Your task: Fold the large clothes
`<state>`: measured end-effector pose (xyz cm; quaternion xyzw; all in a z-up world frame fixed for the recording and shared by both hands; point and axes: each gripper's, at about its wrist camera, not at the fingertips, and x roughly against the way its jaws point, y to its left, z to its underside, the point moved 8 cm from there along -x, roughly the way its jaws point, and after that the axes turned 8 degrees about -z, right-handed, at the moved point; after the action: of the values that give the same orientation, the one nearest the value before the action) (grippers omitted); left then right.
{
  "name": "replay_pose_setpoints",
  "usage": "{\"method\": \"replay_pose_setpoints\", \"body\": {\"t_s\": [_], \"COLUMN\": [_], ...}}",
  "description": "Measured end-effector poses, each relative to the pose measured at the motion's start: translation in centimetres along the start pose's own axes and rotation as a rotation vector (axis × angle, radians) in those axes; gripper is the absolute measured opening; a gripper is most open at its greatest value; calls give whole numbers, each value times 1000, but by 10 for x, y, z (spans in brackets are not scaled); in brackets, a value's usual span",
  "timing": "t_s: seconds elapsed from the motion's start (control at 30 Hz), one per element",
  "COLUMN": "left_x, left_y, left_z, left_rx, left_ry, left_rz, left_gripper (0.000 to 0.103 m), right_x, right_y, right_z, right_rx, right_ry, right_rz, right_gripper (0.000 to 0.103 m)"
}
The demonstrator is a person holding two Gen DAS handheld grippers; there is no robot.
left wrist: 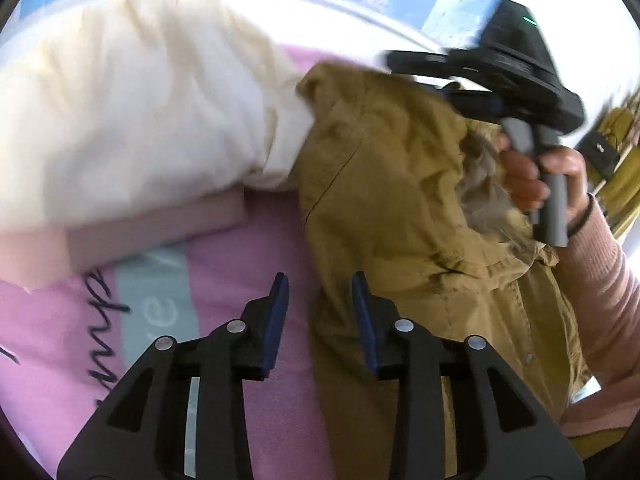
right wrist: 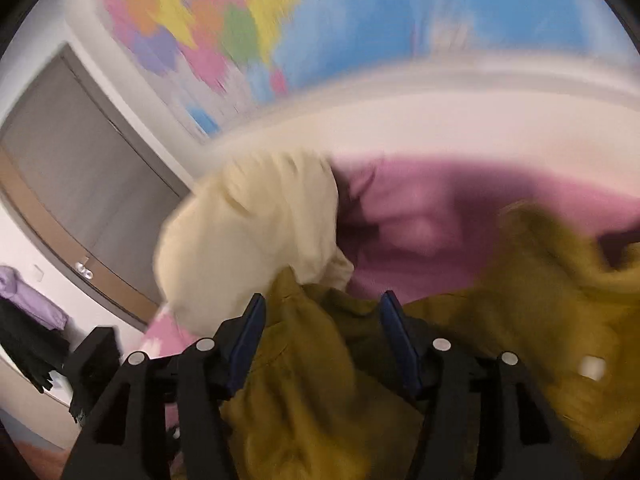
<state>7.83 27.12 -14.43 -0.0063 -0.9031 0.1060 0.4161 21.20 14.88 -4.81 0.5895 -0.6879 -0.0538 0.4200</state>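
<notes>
Left wrist: left claw (left wrist: pixel 320 304) spread, empty; pink blanket (left wrist: pixel 248 264) script unreadable; right claw (right wrist: pixel 322 320) spread over mustard coat (right wrist: pixel 312 380)

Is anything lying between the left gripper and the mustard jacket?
Nothing visible does. The left gripper hangs open over the pink blanket, its right finger right at the edge of the mustard jacket. The cream pillow lies farther off to the left, touching the jacket's far end.

Left wrist view: seen from behind left gripper (left wrist: pixel 320 292), angled down, close over pink blanket (left wrist: pixel 248 256). Right wrist view: seen from behind right gripper (right wrist: pixel 322 312), tilted less steeply, wall map (right wrist: pixel 360 20) and door (right wrist: pixel 76 168) taken in. Shared: olive jacket (left wrist: pixel 380 184) (right wrist: pixel 304 380), cream pillow (left wrist: pixel 132 120) (right wrist: pixel 256 220).
</notes>
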Motion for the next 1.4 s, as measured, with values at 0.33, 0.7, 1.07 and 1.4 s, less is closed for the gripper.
{"method": "replay_pose_setpoints", "body": {"t_s": [0.33, 0.7, 1.07, 1.4], "left_x": [-4, -88, -96, -77], "left_y": [-90, -76, -69, -68], "left_z": [-62, -80, -77, -74], "left_rx": [-265, -195, -161, -189], "left_ry": [-99, 76, 40, 13], "left_rz": [36, -35, -72, -117], "left_gripper": [60, 61, 63, 65], "right_x": [222, 253, 280, 269], "right_y": [-75, -142, -138, -119], "right_z": [84, 156, 115, 142], "right_rx": [-47, -129, -92, -117], "right_ry": [-149, -49, -259, -192], "right_rz": [540, 733, 755, 702], "right_gripper": [62, 35, 1, 54]}}
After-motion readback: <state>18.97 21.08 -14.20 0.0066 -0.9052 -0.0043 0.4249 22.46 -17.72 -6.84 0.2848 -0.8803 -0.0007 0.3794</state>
